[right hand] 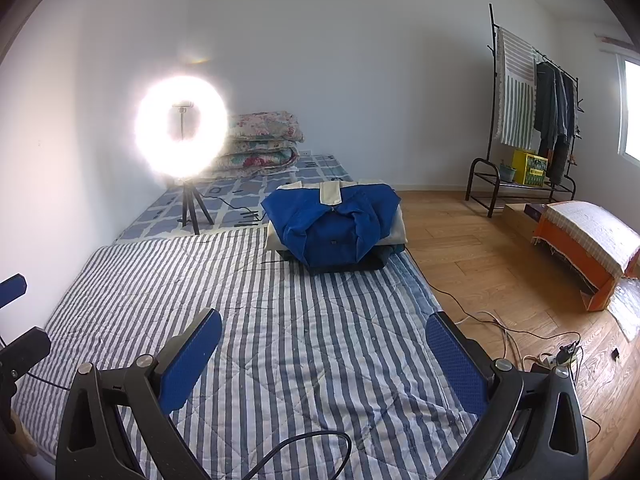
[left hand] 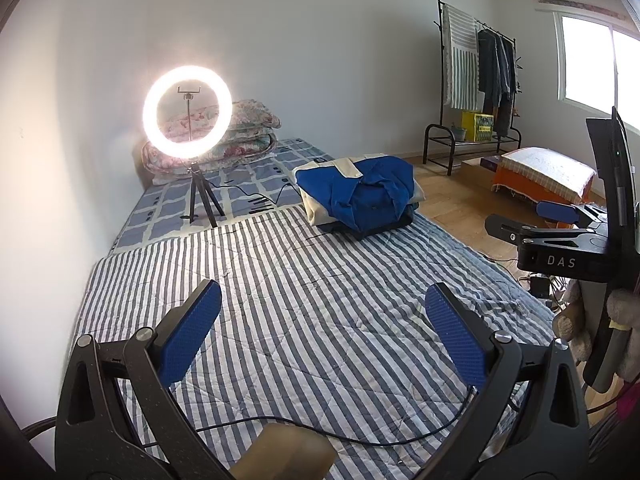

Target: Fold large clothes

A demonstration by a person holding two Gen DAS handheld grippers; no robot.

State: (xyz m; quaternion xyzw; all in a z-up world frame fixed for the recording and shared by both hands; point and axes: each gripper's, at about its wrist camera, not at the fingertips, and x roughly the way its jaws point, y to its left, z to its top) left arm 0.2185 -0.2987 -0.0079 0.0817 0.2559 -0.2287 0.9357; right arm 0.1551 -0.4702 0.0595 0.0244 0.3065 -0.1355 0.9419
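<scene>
- Ring light: glare washes out its centre mount in the right wrist view.
- Left gripper, right gripper: both spread wide, empty, held above the striped quilt.
- Folded blue garment: atop a clothes stack at 12 o'clock on the bed.

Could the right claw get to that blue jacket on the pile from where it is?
Probably yes. The right claw is open and holds nothing, and only bare striped quilt lies between it and the blue jacket, which sits on top of the pile, uncovered.
</scene>
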